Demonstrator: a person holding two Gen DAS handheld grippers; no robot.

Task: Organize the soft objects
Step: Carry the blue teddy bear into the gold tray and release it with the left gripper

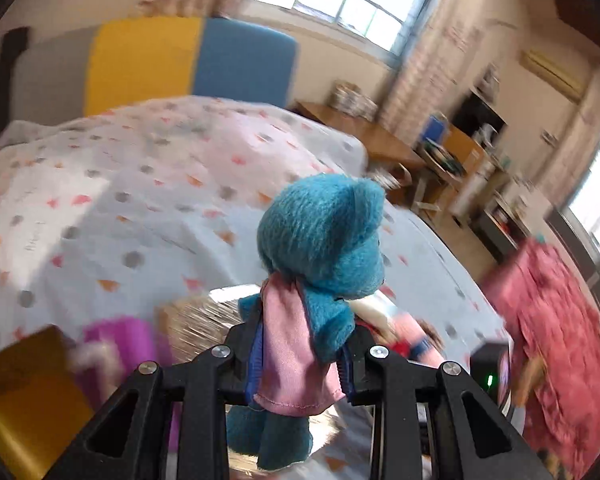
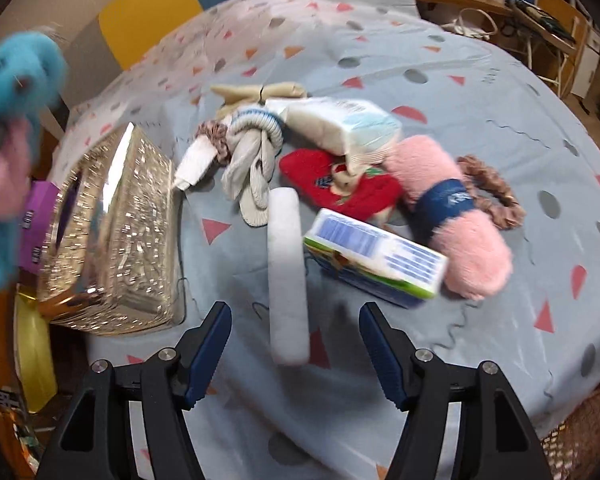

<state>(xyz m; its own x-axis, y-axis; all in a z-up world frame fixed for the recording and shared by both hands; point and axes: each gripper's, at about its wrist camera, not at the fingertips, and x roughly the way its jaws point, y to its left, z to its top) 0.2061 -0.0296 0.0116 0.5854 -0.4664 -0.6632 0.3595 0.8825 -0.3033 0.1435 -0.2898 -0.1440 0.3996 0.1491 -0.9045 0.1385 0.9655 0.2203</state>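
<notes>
**Spotter:** Two tools are in your hands. Your left tool [image 1: 300, 360] is clamped on the blue plush toy [image 1: 320, 240] around its middle, over the pink cape [image 1: 292, 352], and the toy is lifted clear of the bed [image 1: 120, 200].

**Operator:** And my right?

**Spotter:** Your right tool [image 2: 296, 344] has its jaws apart with nothing pressed between them. The white roll [image 2: 286, 272] lies on the bed with its near end in the gap between the blue pads [image 2: 212, 348], untouched.

**Operator:** Where's the rest?

**Spotter:** Beyond the roll you have a boxed tissue pack [image 2: 376, 260] leaning against the pink fuzzy roll [image 2: 456, 224], a red item [image 2: 340, 188], a knotted sock [image 2: 256, 148], a soft tissue packet [image 2: 340, 124] and a brown scrunchie [image 2: 496, 192]. The gold tissue box [image 2: 116, 240] sits at the left edge of the bed.
</notes>
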